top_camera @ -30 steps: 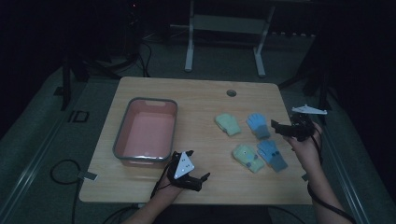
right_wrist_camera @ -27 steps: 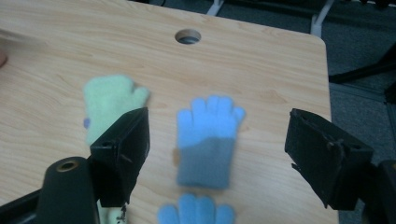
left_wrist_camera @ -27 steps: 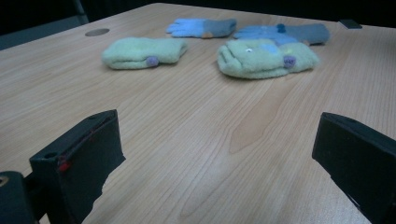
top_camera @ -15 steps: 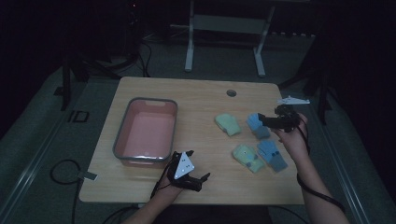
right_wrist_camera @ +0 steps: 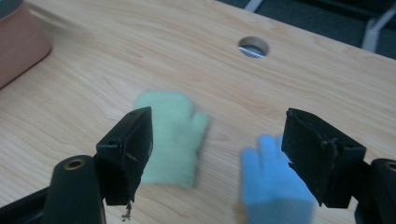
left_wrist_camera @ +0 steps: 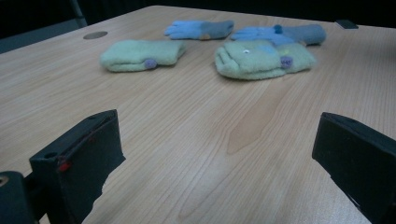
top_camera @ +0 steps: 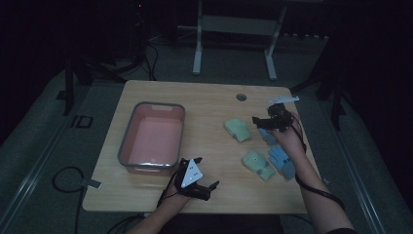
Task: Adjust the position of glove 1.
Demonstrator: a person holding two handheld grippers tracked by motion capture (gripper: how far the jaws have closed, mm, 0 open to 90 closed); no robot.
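The right gripper (top_camera: 258,120), jaws wide with nothing between them and just now closing a little, hovers above a blue glove (top_camera: 267,136) beside a green mitten (top_camera: 238,130). The left gripper (top_camera: 210,187), also open and empty, rests near the table's (top_camera: 214,100) front edge. No writing is legible.

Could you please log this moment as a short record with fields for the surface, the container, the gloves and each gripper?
surface: wooden table with a round cable hole
container: pink tub, left half of table, nothing seen inside
gloves: two green gloves and two blue gloves lying on the right half
left gripper: low by the near edge, jaws open, nothing between them
right gripper: above the far gloves, jaws wide but just been closing, holding nothing
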